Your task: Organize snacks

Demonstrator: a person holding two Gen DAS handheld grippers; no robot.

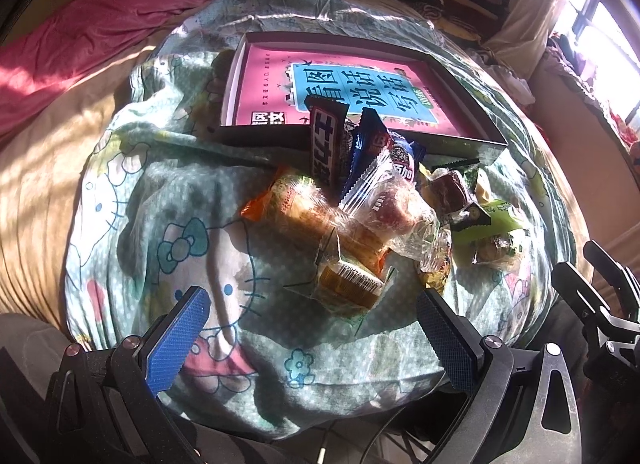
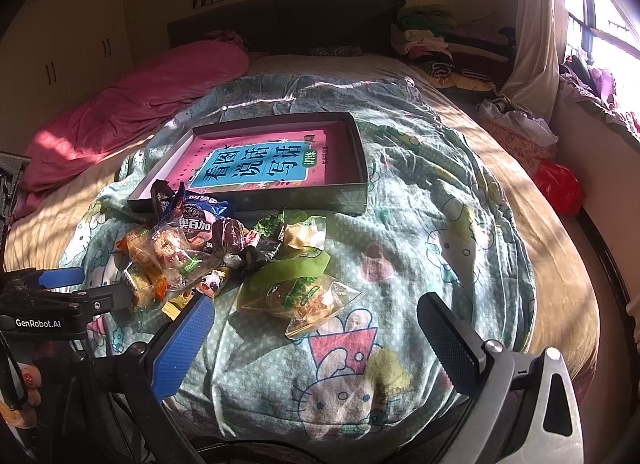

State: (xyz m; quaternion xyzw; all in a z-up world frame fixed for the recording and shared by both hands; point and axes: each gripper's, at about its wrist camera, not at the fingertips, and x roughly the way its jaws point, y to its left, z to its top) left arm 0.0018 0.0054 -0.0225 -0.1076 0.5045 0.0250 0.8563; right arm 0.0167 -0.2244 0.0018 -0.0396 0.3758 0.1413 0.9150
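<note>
Dark tray [image 2: 360,160] holding pink book [image 2: 256,166], snack pile [image 1: 360,204] outside it, left claw [image 1: 312,328] and right claw [image 2: 316,340] spread, unladen

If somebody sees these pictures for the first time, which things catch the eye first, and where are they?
The heap of wrapped snacks in the middle of the cartoon-cat blanket draws the eye first. Just behind it lies a shallow dark box holding a bright pink and blue book. A pink quilt is bunched at the far left of the bed.
</note>
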